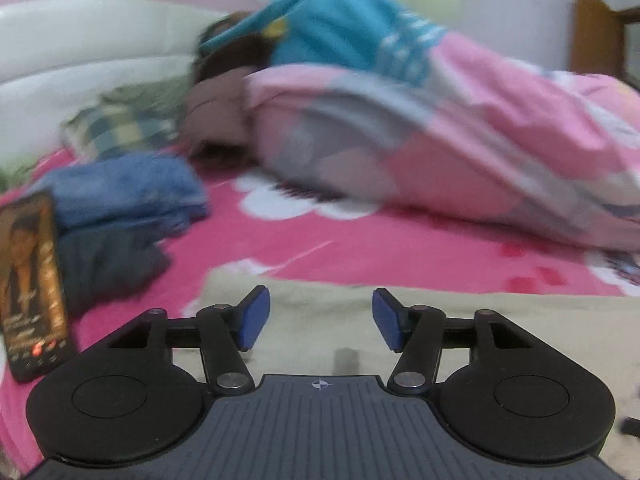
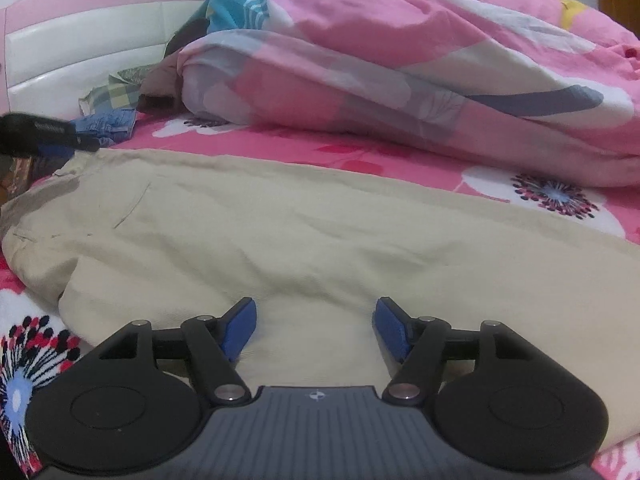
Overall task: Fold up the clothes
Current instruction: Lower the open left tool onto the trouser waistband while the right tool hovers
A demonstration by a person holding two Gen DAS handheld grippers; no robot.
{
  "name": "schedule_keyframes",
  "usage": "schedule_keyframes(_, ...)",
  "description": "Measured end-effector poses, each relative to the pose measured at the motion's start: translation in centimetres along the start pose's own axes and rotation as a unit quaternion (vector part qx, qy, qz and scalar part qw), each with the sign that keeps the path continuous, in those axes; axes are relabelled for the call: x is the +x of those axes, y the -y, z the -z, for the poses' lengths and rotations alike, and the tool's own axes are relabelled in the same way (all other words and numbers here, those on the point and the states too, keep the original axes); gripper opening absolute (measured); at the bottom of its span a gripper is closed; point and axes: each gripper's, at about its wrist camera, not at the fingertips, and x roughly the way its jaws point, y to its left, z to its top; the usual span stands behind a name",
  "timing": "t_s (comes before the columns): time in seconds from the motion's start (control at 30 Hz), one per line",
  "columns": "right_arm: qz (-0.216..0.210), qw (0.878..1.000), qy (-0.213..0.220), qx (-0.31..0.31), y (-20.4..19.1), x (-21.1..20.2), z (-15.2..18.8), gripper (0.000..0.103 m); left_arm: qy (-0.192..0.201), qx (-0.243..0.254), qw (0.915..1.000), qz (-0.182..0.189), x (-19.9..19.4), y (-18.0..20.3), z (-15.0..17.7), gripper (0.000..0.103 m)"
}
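Right wrist view: beige garment (image 2: pixel 304 216) lies flat on bed (image 2: pixel 400 160), prob. part-folded; denim stack (image 1: pixel 120 200) done near headboard. Left gripper (image 1: pixel 318 322) & right gripper (image 2: pixel 314 328) both jaws apart, empty.

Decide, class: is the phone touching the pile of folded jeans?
Touching. In the left wrist view the phone stands tilted, its back leaning against the pile of folded jeans, no gap between them.
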Motion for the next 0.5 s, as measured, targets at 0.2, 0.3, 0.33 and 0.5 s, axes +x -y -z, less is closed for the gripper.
schedule_keyframes(0.2, 0.0, 1.0, 0.001, 0.001, -0.1, -0.1, -0.2, 0.069, -0.043, 0.039, 0.9965, 0.061, 1.4, 5.2, 1.6, 0.07)
schedule_keyframes(0.3, 0.002, 1.0, 0.003, 0.001, -0.2, -0.1, -0.1, 0.069, -0.082, 0.067, 0.9933, 0.046, 3.7, 6.6, 3.7, 0.074)
schedule_keyframes(0.33, 0.002, 1.0, 0.004, 0.001, -0.2, -0.1, -0.1, 0.069, -0.078, 0.072, 0.9934, 0.044, 3.9, 6.8, 4.2, 0.077)
schedule_keyframes(0.5, 0.002, 1.0, 0.004, 0.002, -0.1, -0.2, -0.1, 0.069, -0.08, 0.068, 0.9936, 0.043, 3.9, 6.7, 4.2, 0.079)
